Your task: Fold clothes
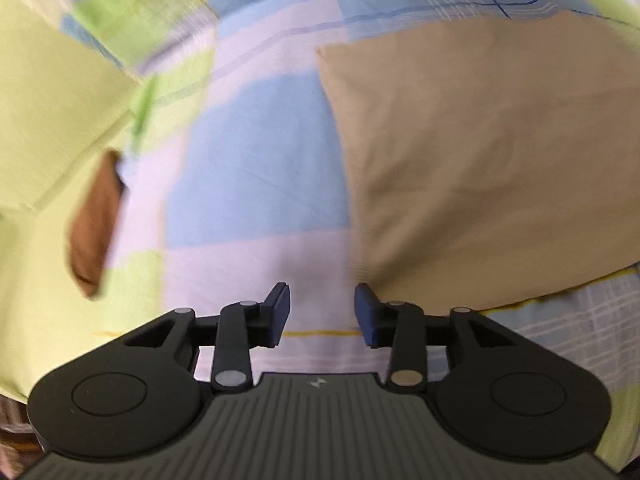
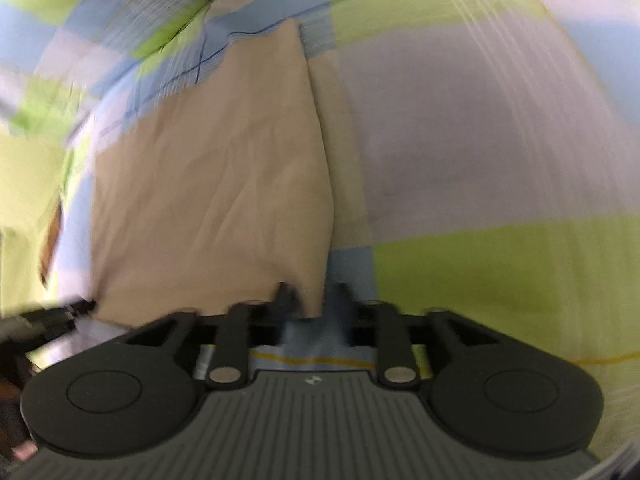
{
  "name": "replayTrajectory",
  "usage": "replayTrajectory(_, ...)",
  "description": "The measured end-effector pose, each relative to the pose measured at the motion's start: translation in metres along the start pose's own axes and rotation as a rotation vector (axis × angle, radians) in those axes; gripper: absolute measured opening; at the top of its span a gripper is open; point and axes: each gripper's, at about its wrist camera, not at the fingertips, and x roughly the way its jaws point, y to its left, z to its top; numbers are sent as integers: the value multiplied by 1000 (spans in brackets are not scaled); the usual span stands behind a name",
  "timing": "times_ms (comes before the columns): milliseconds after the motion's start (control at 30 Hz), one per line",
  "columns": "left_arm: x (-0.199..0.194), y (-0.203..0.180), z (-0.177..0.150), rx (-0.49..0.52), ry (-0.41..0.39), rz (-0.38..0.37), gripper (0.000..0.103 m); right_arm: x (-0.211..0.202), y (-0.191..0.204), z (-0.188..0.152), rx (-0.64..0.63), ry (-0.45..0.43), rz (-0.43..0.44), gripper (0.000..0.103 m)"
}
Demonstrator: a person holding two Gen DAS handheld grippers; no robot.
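Thin tan cloth garment (image 1: pixel 480 160) is lying soft, light, prob. slippery; best taken at hem corner. Left gripper (image 1: pixel 322 310) is hovering beside it, jaws apart, empty. Right gripper (image 2: pixel 312 300) is sitting at its near corner; jaws too blurred to tell.

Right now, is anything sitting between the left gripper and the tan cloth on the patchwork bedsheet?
Nothing visible is. The left gripper is open, with only bare checked patchwork bedsheet between its fingers, and the flat tan cloth begins right beside its right fingertip. A brown object lies well off to the left, out of the path.

Tan garment (image 1: pixel 480 160), blue-green-lilac checked bedsheet (image 1: pixel 256 184), black grippers
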Motion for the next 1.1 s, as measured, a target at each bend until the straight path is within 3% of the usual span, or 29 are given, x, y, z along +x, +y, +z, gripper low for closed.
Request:
replayTrajectory(67,-12,3,10,-9,-55,-33,42,-12,4,4,-49,-62,-24,33)
replayTrajectory(100,-13,-1,16,-9,-85,-72,42,-18,5,6,-73,-92,-35,25)
replayTrajectory(133,-14,-5,23,-8,-116,-111,45,-16,11,11,-101,-105,-9,9)
replayTrajectory(167,-15,-9,29,-8,-148,-151,46,-13,16,16,-130,-116,20,6)
replayTrajectory(267,16,-30,45,14,-177,-209,46,4,35,32,-217,-151,98,5)
replayTrajectory(333,39,-30,45,14,-159,-170,49,24,41,41,-244,-149,104,5)
replayTrajectory(433,55,-9,40,-18,-146,-132,59,50,29,52,-246,-130,42,0)
replayTrajectory(500,52,14,39,-38,-143,-97,59,47,13,53,-225,-129,7,0)
replayTrajectory(533,46,18,41,-55,-159,-107,58,40,6,55,-213,-135,-18,0)
replayTrajectory(567,39,22,42,-72,-175,-119,53,29,3,58,-218,-147,-54,8)
replayTrajectory(633,24,20,63,-95,-258,-170,53,14,2,65,-216,-191,-58,8)
replayTrajectory(700,22,12,75,-77,-289,-207,53,8,8,74,-216,-231,1,8)
replayTrajectory(733,30,-5,94,-26,-299,-266,54,12,17,81,-243,-244,33,8)
replayTrajectory(833,60,-28,112,45,-272,-303,57,42,42,100,-322,-207,105,8)
replayTrajectory(900,82,-24,121,19,-239,-261,60,66,53,111,-368,-166,134,7)
replayTrajectory(967,90,-13,127,-38,-233,-239,61,83,46,124,-361,-177,37,0)
replayTrajectory(1033,85,8,133,-132,-260,-124,57,82,33,135,-305,-218,-22,0)
replayTrajectory(1100,72,24,131,-204,-277,-120,57,70,22,139,-273,-269,-84,7)
